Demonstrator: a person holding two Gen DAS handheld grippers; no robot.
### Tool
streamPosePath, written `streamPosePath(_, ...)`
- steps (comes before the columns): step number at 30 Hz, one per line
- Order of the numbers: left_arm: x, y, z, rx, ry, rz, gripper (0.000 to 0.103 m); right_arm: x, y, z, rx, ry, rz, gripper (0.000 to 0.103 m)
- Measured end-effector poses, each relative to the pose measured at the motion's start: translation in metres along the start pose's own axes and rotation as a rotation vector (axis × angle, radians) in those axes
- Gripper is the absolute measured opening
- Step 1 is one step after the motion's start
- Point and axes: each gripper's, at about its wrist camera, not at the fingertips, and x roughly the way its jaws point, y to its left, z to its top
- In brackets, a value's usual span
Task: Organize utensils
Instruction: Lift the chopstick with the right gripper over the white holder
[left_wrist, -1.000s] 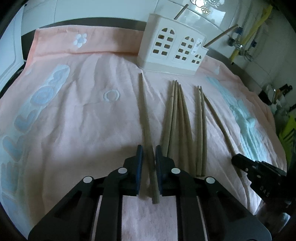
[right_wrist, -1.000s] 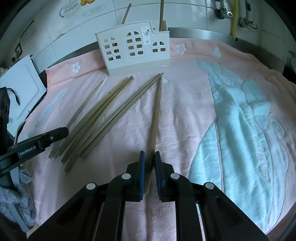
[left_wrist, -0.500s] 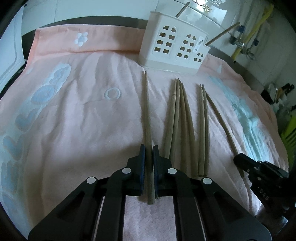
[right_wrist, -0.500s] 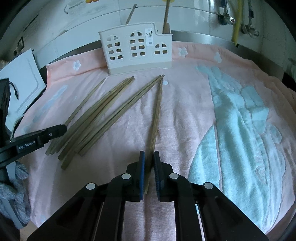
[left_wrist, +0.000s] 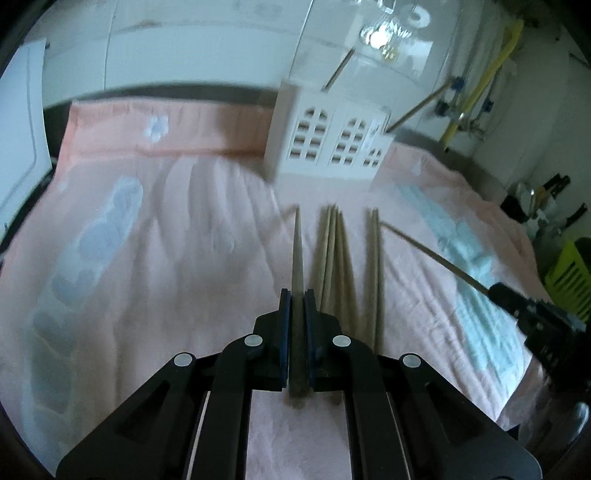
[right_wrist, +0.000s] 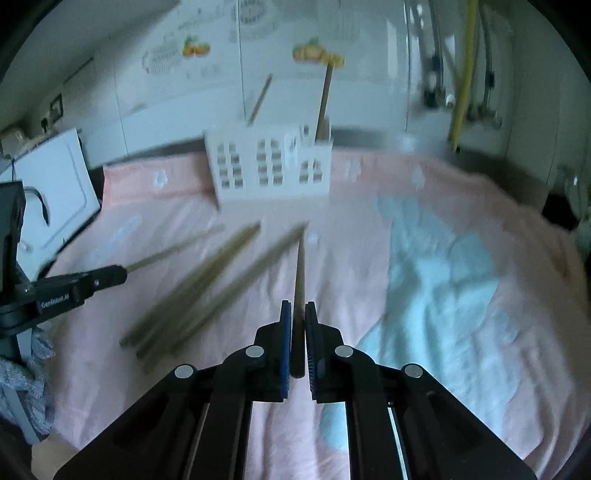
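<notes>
My left gripper (left_wrist: 296, 295) is shut on a chopstick (left_wrist: 297, 251) and holds it lifted, pointing at the white utensil holder (left_wrist: 328, 142). My right gripper (right_wrist: 297, 306) is shut on another chopstick (right_wrist: 300, 269), also lifted; it shows in the left wrist view (left_wrist: 428, 253) held by the right gripper (left_wrist: 496, 290). Several chopsticks (left_wrist: 341, 254) still lie on the pink towel (left_wrist: 166, 240), and they also show in the right wrist view (right_wrist: 207, 280). The holder (right_wrist: 267, 168) has two sticks standing in it. The left gripper (right_wrist: 118, 273) shows in the right wrist view.
A white board (right_wrist: 55, 184) lies at the towel's left edge. Yellow pipes (right_wrist: 461, 74) run on the tiled back wall. A green crate (left_wrist: 569, 273) and dark clutter stand off the right edge.
Both grippers have closed fully on their chopsticks and lifted them off the towel, tilting the views up toward the holder. The frames are blurred from motion.
</notes>
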Motion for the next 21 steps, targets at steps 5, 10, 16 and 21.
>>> streamPosePath(5,-0.018,-0.006,0.023,0.039,-0.059,-0.017,0.006,-0.017,-0.010,0.036,-0.013,-0.081,0.017,0.007)
streamPosePath(10,-0.032,-0.015,0.043,0.080,-0.105,-0.017,0.006,-0.027,-0.019,0.076,-0.025,-0.133,0.048,0.007)
streamPosePath(16,-0.040,-0.025,0.072,0.124,-0.143,-0.023,0.006,-0.034,-0.026,0.121,-0.050,-0.143,0.103,0.007)
streamPosePath(21,-0.050,-0.033,0.099,0.162,-0.182,-0.015,0.006,-0.041,-0.025,0.162,-0.087,-0.161,0.132,0.007)
